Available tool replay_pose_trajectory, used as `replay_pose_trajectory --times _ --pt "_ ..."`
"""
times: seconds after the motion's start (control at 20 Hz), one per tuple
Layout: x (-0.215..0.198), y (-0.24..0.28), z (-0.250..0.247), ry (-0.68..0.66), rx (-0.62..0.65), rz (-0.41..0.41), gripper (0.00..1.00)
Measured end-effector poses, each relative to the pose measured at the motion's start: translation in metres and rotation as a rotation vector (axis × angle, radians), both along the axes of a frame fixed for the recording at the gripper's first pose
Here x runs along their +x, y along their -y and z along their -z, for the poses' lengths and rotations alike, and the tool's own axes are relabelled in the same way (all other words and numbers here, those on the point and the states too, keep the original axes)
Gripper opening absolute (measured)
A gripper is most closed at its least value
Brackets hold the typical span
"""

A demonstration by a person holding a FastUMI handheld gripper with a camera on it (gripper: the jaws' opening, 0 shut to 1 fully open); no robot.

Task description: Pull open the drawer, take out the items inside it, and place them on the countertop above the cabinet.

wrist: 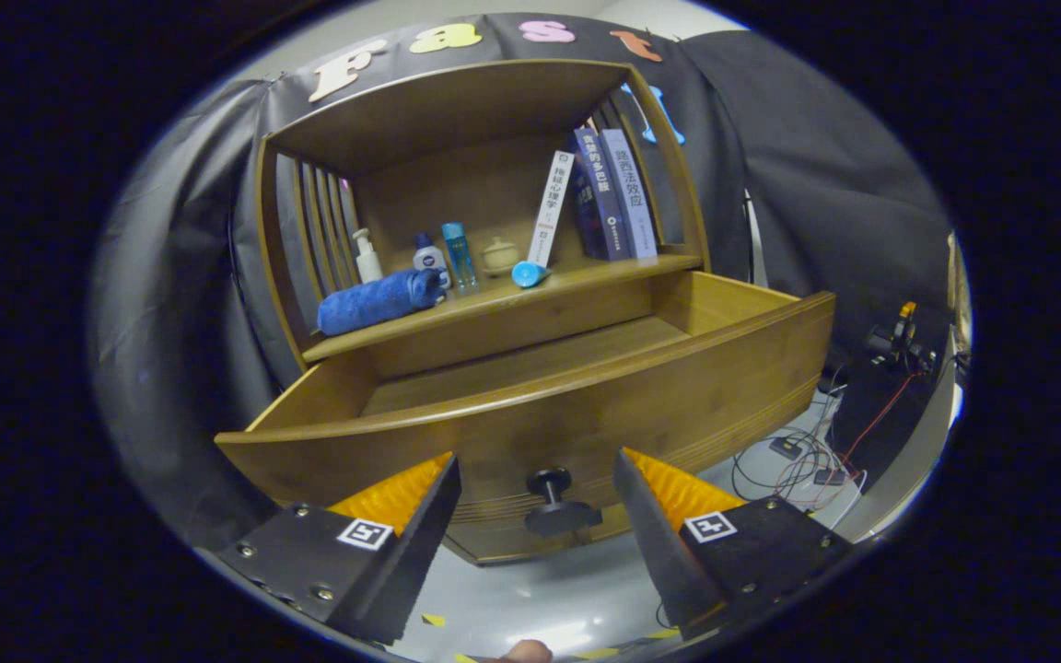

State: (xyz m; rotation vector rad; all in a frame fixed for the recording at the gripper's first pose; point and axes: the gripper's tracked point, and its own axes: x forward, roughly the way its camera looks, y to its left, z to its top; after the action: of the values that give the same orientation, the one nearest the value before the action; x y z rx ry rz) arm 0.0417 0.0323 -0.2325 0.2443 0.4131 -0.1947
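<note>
The wooden cabinet's drawer stands pulled out, and the part of its floor that I can see is bare wood. Its dark round knob sits between my fingers, a little ahead of the tips, untouched. My gripper is open, with nothing between the fingers. On the countertop above the drawer lie a rolled blue towel and a small light-blue item. Behind them stand a white pump bottle, a small white-and-blue bottle, a clear blue bottle and a small pale jar.
Several books lean at the right of the shelf, one white book tilted against them. Cables and plugs lie on the floor to the cabinet's right, by dark equipment. Black cloth hangs behind and beside the cabinet.
</note>
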Motion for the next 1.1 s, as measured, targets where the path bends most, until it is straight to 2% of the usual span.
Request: replay_pose_trajectory --times 0.9,1.1 --pt "0.008 -0.004 0.003 0.019 0.048 -0.093 0.99" --pt "0.012 0.001 0.002 0.015 0.047 -0.090 0.99"
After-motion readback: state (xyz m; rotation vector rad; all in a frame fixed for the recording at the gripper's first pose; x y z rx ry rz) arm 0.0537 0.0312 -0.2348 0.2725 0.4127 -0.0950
